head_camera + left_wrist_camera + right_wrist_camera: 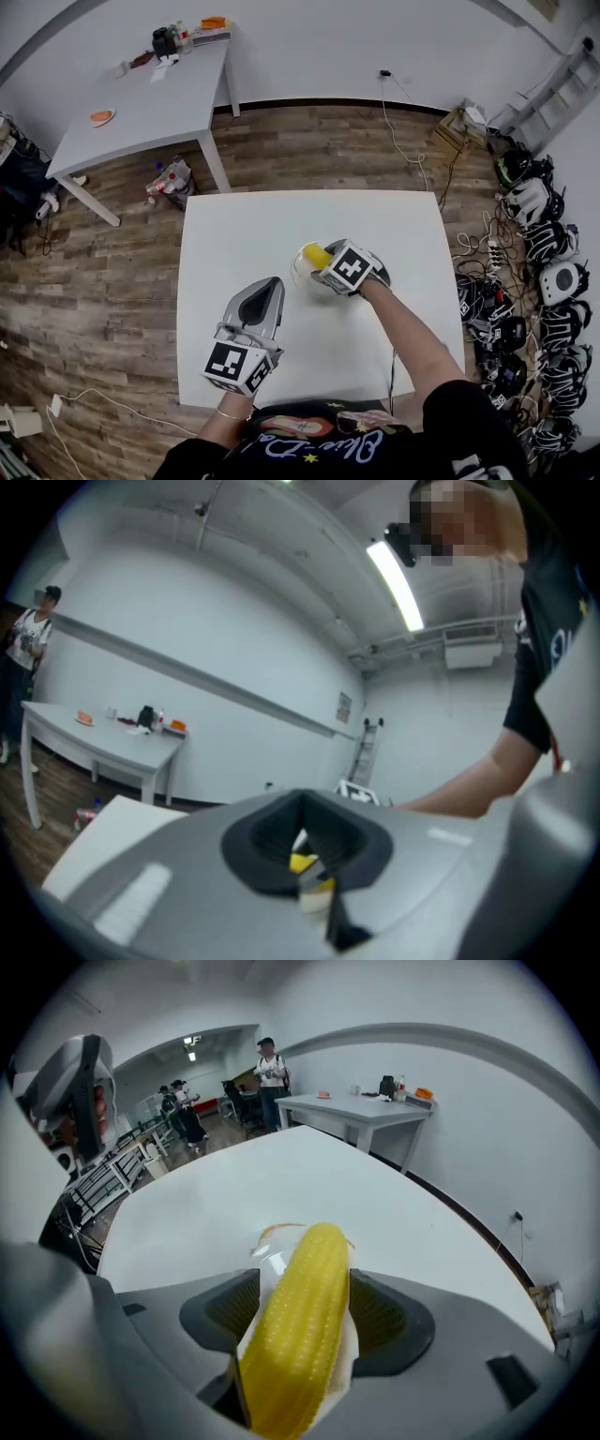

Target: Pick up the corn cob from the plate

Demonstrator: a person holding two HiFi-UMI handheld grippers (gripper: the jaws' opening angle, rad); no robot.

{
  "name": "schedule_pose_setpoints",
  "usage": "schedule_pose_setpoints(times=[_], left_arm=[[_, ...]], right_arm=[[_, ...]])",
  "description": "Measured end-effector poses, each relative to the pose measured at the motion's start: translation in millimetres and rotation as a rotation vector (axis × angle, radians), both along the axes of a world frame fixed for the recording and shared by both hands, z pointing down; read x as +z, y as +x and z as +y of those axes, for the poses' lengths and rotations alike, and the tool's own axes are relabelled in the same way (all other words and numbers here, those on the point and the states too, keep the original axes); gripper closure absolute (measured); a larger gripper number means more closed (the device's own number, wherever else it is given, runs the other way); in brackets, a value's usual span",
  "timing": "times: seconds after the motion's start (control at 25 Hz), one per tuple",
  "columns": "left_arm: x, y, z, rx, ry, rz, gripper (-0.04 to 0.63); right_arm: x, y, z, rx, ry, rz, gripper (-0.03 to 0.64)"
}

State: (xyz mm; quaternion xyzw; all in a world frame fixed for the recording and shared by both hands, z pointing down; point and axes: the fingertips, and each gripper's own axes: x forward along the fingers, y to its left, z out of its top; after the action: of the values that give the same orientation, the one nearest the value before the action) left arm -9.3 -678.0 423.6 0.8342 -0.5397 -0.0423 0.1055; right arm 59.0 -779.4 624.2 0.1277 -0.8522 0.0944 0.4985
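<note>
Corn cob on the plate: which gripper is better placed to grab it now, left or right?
Right. The right gripper stands open with the corn cob between its jaws, over the plate. The left gripper is shut and away from the plate.

Corn cob (298, 1335) yellow, dimpled; plate (299, 268) white; table (244, 234) white.

Corn (300, 1335): yellow, waxy sheen, pebbled kernel rows, plastic look. Plate (272, 1258): clear, thin, glossy. Table (225, 281): white, smooth, matt. Right gripper (317, 264), left gripper (272, 286): grey moulded plastic, satin shells. Pads (225, 1312): dark, ribbed, rubbery. Marker cubes (349, 267): flat black-on-white print. Floor (112, 281): brown wood-grain planks, low sheen. Side table (141, 122): white, matt. Walls (309, 47): plain white paint.
</note>
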Motion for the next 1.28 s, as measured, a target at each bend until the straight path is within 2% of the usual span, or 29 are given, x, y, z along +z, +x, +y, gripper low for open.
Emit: schedule_pose_setpoints(times=[0.12, 0.28, 0.44, 0.52, 0.68, 0.8, 0.92, 1.0, 1.28], left_arm=[[-4, -6, 3, -0.006, 0.01, 0.022, 0.597], [-5, -13, 9, -0.03, 0.015, 0.008, 0.597], [-9, -18, 17, -0.046, 0.027, 0.0, 0.597], [-13, -21, 19, -0.051, 0.036, -0.008, 0.597], [-19, -24, 20, -0.062, 0.049, -0.03, 0.597], [-31, -14, 20, -0.067, 0.096, -0.065, 0.597], [-46, 0, 21, -0.051, 0.144, -0.116, 0.597], [-50, 7, 21, -0.037, 0.156, -0.131, 0.597], [-38, 21, 22, -0.01, 0.113, -0.163, 0.597]], right_arm=[[12, -2, -3, 0.041, -0.02, 0.031, 0.344], [14, -1, -9, 0.092, -0.036, 0.018, 0.344], [5, 5, -11, 0.143, 0.028, -0.035, 0.351], [-17, 7, -10, 0.203, 0.066, -0.16, 0.353], [-95, 12, 2, 0.37, 0.116, -0.605, 0.353], [-147, 28, 23, 0.395, 0.212, -0.798, 0.353], [-184, 42, 44, 0.413, 0.274, -0.91, 0.354], [-199, 49, 55, 0.419, 0.302, -0.951, 0.355], [-211, 57, 73, 0.387, 0.348, -0.981, 0.356]])
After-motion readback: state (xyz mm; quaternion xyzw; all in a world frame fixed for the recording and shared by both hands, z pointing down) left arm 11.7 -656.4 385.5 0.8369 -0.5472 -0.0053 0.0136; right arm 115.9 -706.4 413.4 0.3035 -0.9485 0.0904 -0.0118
